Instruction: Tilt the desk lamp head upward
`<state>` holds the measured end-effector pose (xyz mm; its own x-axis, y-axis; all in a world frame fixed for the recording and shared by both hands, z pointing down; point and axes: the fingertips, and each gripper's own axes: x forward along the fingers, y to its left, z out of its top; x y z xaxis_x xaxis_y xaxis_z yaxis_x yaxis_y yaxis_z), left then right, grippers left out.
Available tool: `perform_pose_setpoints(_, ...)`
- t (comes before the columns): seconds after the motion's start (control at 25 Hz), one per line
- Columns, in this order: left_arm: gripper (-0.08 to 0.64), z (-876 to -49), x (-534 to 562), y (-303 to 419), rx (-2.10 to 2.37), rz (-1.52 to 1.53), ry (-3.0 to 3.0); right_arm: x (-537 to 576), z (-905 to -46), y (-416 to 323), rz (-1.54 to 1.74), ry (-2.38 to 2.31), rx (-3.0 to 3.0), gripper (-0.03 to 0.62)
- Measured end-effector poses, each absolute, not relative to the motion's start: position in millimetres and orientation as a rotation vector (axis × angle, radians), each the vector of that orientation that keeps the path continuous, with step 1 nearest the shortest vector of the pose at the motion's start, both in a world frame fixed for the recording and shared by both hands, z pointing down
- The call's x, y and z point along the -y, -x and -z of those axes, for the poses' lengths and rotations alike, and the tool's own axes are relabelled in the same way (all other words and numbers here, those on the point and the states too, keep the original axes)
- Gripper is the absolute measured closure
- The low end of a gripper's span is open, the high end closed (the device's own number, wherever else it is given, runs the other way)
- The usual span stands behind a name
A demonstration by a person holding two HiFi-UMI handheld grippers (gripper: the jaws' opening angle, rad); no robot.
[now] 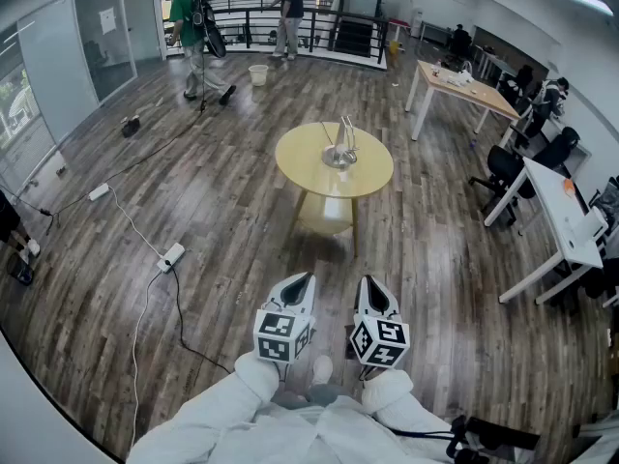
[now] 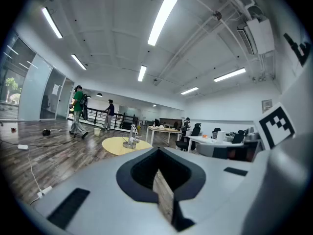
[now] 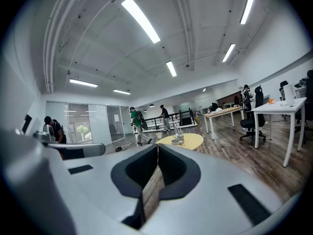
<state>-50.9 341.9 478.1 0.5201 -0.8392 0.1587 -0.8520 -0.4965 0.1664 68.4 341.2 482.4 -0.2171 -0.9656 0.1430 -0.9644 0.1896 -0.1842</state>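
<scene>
A silver desk lamp point(image 1: 339, 146) stands on a round yellow table point(image 1: 308, 172) in the middle of the room, well ahead of me. The lamp point(image 2: 131, 138) looks small and far in the left gripper view, and the same lamp point(image 3: 177, 135) is just as distant in the right gripper view. My left gripper point(image 1: 301, 283) and right gripper point(image 1: 372, 289) are held side by side close to my body, both shut with nothing between the jaws. Each points nearly level toward the table.
White cables and a power strip point(image 1: 170, 255) lie on the wooden floor to my left. White desks point(image 1: 560, 222) with office chairs point(image 1: 505, 166) stand on the right. Two people point(image 1: 191, 29) are by the railing at the far end.
</scene>
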Motion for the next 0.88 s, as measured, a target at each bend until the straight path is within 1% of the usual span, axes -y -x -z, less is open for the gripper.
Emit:
perform_pose_setpoints(0.44, 0.557, -481, -312, 48, 1.448, -0.1, -2.527, -303, -481, -70, 0.387, 1.938, -2.412, 0.578)
perform_pose_setpoints(0.88, 0.557, -483, -236, 26, 1.476, -0.117, -2.511, -221, -479, -92, 0.394, 1.902, -2.425, 0.578)
